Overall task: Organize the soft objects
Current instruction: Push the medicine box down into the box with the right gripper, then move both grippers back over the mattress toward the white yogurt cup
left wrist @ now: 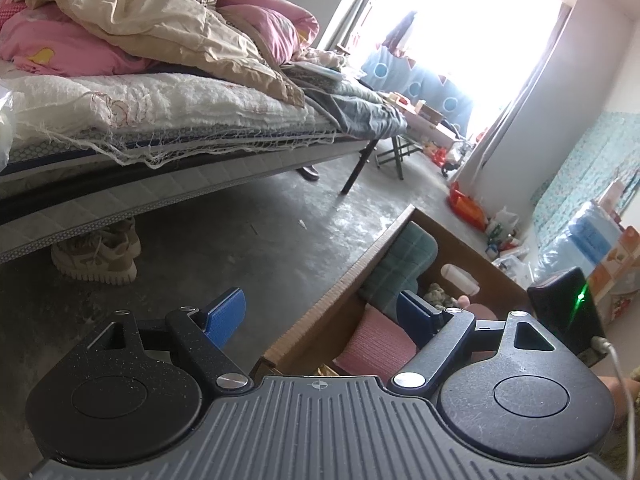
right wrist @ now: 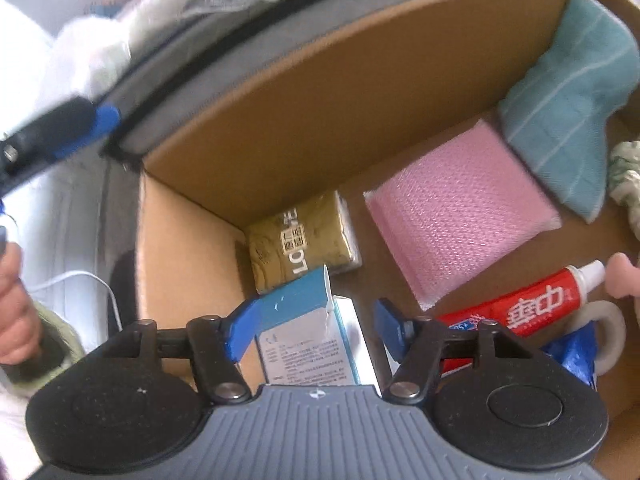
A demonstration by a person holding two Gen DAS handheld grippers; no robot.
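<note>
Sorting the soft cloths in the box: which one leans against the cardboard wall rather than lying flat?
The teal striped towel in the far corner; it props up against the wall, while the pink sponge cloth lies flat on the box floor.

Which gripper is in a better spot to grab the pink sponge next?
Probably the right gripper: it hangs open inside the box, beside the pink sponge. The left gripper straddles the box edge.

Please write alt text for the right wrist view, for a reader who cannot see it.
The right gripper hangs open above a blue and white carton in a cardboard box. A gold packet, pink sponge, teal cloth and red toothpaste tube also lie inside.
</note>
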